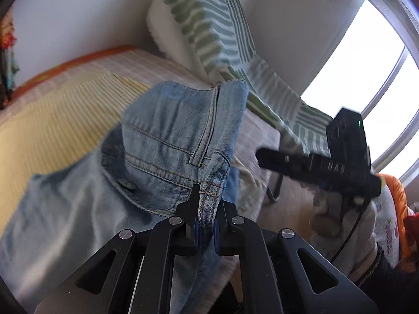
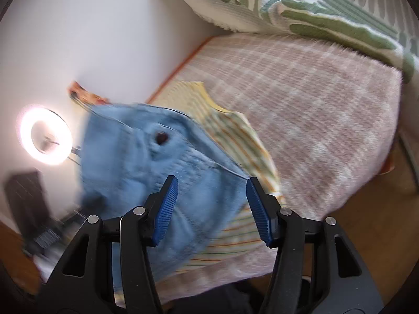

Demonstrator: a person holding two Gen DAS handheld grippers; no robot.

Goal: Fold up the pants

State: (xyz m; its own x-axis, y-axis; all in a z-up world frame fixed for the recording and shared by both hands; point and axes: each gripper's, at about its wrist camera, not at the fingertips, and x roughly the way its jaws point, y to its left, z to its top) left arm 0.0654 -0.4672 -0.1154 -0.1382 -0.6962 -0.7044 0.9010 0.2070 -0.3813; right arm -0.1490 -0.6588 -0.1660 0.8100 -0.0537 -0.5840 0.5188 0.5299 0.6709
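Clearly, in the left wrist view the left gripper [image 1: 207, 206] is clamped on the waistband of the pants [image 1: 167, 141], at the seam just beside a belt loop. This is a sensible place to hold, I think: the band is thick and stitched, so it should not slip, and from this corner the garment can be carried and spread. The denim rises from the jaws toward 12 o'clock and spreads toward 9 o'clock, over the striped yellow cloth [image 1: 60, 120] on the bed [image 1: 146, 60]. The gripper points forward and down. At 3 o'clock the right gripper [image 1: 262, 155] shows from outside, dark and blurred, apart from the denim.

Seen from the right wrist, the right gripper's blue pads [image 2: 166, 209] stand well apart, with nothing pressed between them. The pants hang as a blurred blue mass from the centre toward 9 o'clock, partly behind the left pad. The tool tilts down toward the bed, probably approaching the other waistband corner. A green patterned pillow [image 2: 301, 5] lies at 1 o'clock, and a ring light [image 2: 44, 137] at 9 o'clock.
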